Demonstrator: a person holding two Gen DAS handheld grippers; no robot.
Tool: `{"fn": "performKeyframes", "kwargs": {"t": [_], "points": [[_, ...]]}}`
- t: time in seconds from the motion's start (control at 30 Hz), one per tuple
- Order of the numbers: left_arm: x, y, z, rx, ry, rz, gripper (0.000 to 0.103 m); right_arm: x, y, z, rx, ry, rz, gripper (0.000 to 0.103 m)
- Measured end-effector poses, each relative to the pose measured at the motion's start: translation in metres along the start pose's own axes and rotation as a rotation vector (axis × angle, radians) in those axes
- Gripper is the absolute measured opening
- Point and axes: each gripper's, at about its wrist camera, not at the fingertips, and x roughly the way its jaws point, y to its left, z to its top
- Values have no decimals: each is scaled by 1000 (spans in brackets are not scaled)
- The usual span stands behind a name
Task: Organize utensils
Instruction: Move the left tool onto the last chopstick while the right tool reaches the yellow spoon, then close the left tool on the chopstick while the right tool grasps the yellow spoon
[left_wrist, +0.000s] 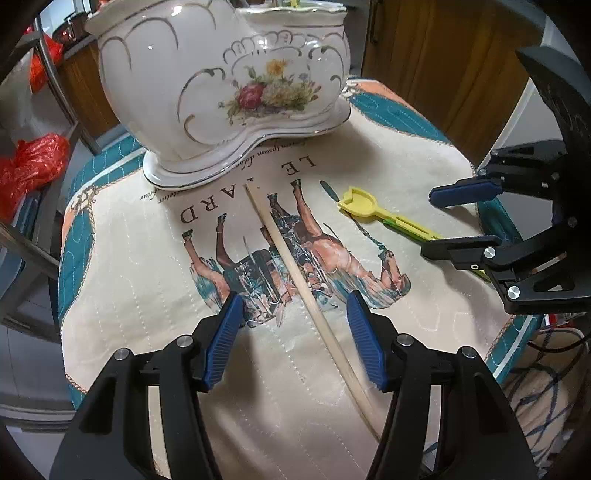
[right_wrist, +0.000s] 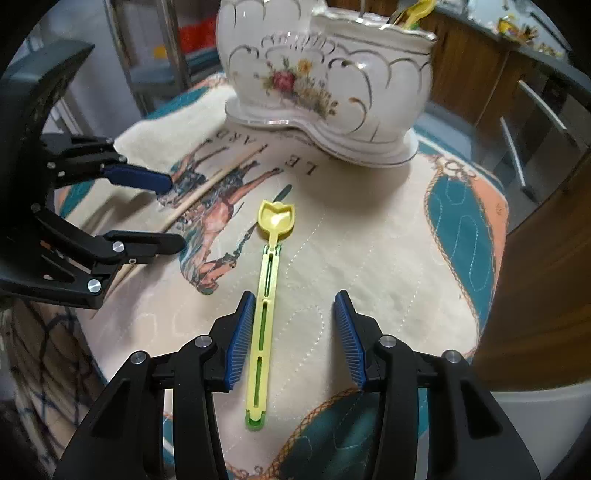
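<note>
A pale wooden chopstick (left_wrist: 295, 266) lies on the printed cloth (left_wrist: 147, 295), running between the open jaws of my left gripper (left_wrist: 294, 302), which hovers over its near half. A yellow plastic spoon (right_wrist: 267, 280) with a slotted green-edged handle lies on the cloth between the open jaws of my right gripper (right_wrist: 294, 308). The spoon also shows in the left wrist view (left_wrist: 373, 210), with my right gripper (left_wrist: 428, 221) over its handle. A white floral ceramic utensil holder (left_wrist: 229, 81) stands at the far side, with utensils in it (right_wrist: 413, 14).
The cloth covers a small round table (right_wrist: 461, 229). Wooden cabinets (left_wrist: 443, 66) stand behind. Red plastic bags (left_wrist: 33, 166) and a metal rack lie to the left. My left gripper also shows in the right wrist view (right_wrist: 177, 210) over the chopstick (right_wrist: 207, 188).
</note>
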Motion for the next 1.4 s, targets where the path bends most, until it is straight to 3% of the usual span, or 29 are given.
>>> {"fn": "performKeyframes", "kwargs": {"t": [0.27,0.5,0.63,0.9,1.1,1.27,1.4], "points": [[3,1,5,-22,63,9,59,9,1,21,-3,161,4,46],[3,1,6,-23,93,6,57,12,5,26,11,211,-19,44],[2,2,7,-16,109,-1,55,11,8,30,10,221,-25,38],[1,12,12,-16,151,-12,41,11,31,34,-26,251,-33,16],[-1,14,10,-7,165,-16,34,10,41,35,-26,268,-45,15],[-2,19,7,-24,155,-1,11,15,34,32,-19,267,-43,11],[-4,24,3,-38,136,-22,7,10,34,30,-22,242,-48,10]]}}
